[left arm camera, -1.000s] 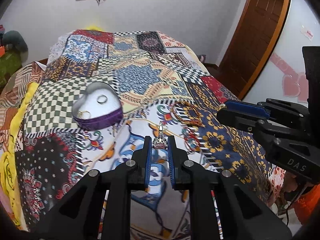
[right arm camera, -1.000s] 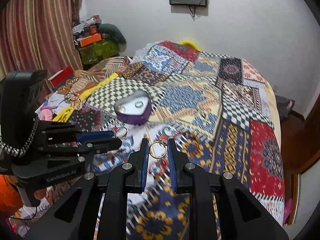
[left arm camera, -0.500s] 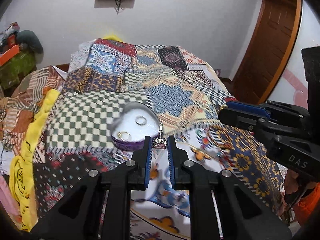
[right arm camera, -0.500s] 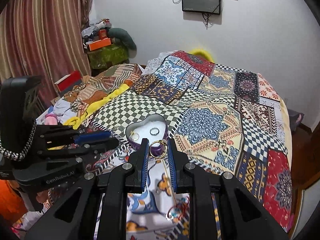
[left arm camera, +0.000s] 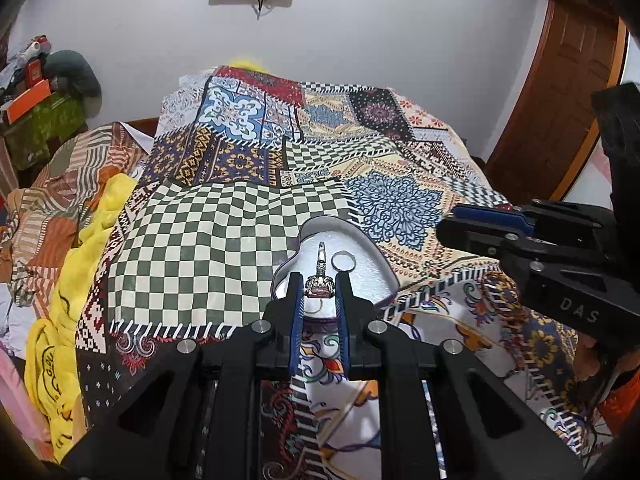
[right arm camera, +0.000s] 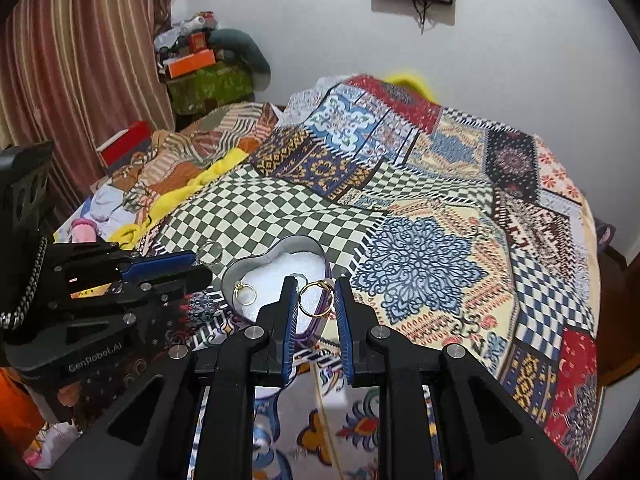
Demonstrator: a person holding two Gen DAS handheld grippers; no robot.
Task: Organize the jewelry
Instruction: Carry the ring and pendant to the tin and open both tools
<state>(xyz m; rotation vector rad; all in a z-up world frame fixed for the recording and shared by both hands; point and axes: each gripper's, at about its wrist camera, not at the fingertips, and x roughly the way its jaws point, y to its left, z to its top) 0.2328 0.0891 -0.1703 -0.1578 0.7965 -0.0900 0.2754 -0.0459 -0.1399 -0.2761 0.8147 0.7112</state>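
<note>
A heart-shaped purple box [left arm camera: 383, 256] with a white lining lies open on the patterned bedspread; it also shows in the right wrist view [right arm camera: 256, 258]. My left gripper [left arm camera: 319, 293] is shut on a silver ring with a pink stone [left arm camera: 319, 289], held over the box's near edge. A plain silver ring [left arm camera: 343, 261] lies inside. My right gripper [right arm camera: 316, 298] is shut on a gold ring [right arm camera: 316, 299] just above the box's right side. Another gold ring [right arm camera: 245, 293] lies in the box at the left.
The patchwork bedspread [left arm camera: 248, 232] covers the bed. Yellow cloth [left arm camera: 64, 320] and piled clothes lie along the left. A wooden door [left arm camera: 560, 92] stands at the right. Boxes and bags [right arm camera: 204, 68] are stacked by the striped curtain [right arm camera: 76, 60].
Both grippers have moved forward to the heart box, each still holding its ring. The box now sits right under the fingertips in both views.
</note>
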